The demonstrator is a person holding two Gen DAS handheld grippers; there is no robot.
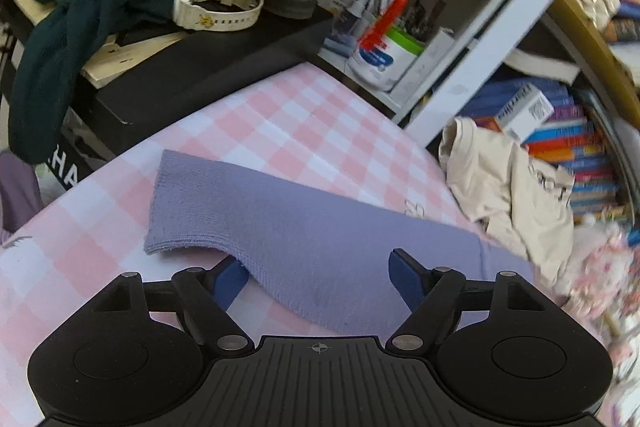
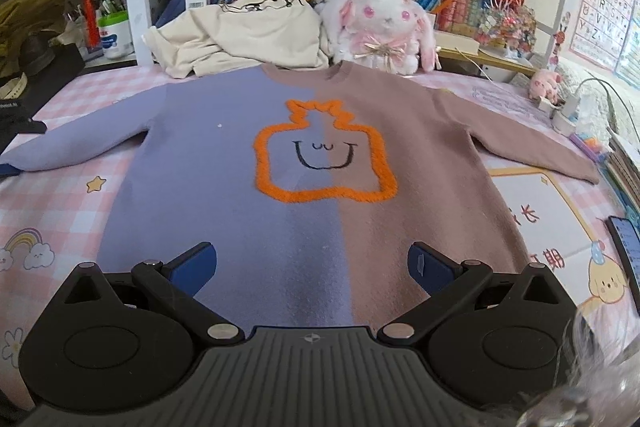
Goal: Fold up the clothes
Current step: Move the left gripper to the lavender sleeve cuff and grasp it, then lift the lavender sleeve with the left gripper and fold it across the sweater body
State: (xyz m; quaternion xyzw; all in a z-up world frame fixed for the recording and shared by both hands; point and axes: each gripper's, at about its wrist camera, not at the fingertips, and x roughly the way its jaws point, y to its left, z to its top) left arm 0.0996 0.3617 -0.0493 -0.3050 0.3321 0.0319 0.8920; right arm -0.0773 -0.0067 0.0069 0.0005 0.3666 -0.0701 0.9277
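Lilac sleeve (image 1: 280, 227) of the sweater (image 2: 312, 163) lies flat on the counter (image 1: 100, 227). My left gripper (image 1: 316, 279) straddles its edge, jaws apart, one finger beneath. I'd pinch deep, then fold inward. Right gripper (image 2: 312, 267) hovers open over the hem.

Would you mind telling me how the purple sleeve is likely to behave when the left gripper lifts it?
The sleeve is soft knit lying limp, so it will probably droop either side of the left gripper. It looks light. Its fuzzy surface should grip rather than slip.
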